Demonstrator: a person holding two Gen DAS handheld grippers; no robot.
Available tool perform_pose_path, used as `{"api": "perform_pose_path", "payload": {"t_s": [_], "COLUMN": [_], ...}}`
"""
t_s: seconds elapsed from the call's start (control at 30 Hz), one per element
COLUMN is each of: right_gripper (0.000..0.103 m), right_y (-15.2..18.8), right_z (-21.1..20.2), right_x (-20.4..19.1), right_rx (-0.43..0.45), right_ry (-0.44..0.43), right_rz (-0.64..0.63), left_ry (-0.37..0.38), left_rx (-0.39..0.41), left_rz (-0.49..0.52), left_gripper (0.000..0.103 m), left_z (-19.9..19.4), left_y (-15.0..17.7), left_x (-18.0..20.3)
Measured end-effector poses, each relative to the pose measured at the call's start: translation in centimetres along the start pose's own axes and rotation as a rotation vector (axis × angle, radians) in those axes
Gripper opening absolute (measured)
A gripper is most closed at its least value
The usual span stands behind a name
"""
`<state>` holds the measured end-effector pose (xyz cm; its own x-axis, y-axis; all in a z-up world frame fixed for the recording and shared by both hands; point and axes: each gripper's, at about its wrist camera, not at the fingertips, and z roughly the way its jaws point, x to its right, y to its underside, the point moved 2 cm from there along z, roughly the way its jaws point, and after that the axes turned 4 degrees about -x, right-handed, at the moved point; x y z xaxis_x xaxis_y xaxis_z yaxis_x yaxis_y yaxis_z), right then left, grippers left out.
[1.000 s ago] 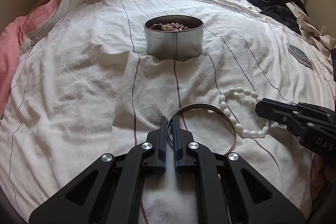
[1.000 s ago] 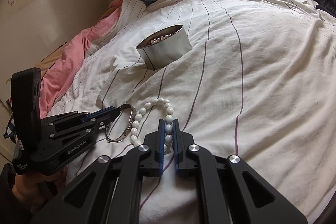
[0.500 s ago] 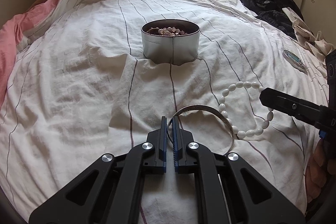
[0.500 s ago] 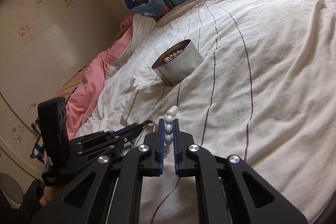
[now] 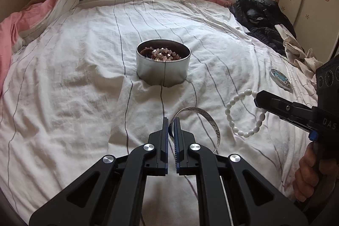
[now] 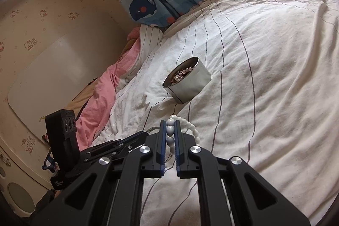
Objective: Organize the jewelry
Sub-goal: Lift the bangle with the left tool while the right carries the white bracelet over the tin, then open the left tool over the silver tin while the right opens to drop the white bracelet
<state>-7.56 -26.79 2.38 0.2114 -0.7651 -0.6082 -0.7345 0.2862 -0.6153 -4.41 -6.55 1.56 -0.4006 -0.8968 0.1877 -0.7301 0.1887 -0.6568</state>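
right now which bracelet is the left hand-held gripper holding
The silver metal bangle, clamped in the left hand-held gripper. The white beaded bracelet is in the right hand-held gripper.

Left gripper (image 5: pixel 171 126) clamps a silver bangle (image 5: pixel 206 118) at lower centre; a round tin (image 5: pixel 163 71) of beads sits mid-frame on striped bedding (image 5: pixel 74 77).

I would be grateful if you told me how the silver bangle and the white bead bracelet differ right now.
The silver bangle is one rigid metal band; the white bead bracelet is a loop of separate oval beads. The bangle is pinched by the left gripper, the bracelet by the right gripper. Both are rings held clear of the bedsheet, short of the tin.
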Motion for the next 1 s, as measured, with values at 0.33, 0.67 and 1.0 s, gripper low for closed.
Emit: {"api": "perform_pose_path", "payload": {"t_s": [0.33, 0.67, 1.0], "right_gripper": [0.008, 0.008, 0.008], "right_y": [-4.2, -6.9, -10.0], "right_z": [0.9, 2.3, 3.6], "right_x": [-0.7, -0.9, -1.4], "right_rx": [-0.005, 0.017, 0.038], "right_ry": [0.010, -0.022, -0.047], "right_rz": [-0.102, -0.116, -0.129], "left_ry": [0.028, 0.043, 0.040], "left_rx": [0.020, 0.041, 0.051], "left_rz": [-0.012, -0.023, -0.036], "left_gripper": [0.005, 0.005, 0.005], "left_z": [-0.4, 1.0, 3.4], "left_y": [-4.2, -8.0, -11.2], "left_x": [-1.4, -2.1, -2.4]}}
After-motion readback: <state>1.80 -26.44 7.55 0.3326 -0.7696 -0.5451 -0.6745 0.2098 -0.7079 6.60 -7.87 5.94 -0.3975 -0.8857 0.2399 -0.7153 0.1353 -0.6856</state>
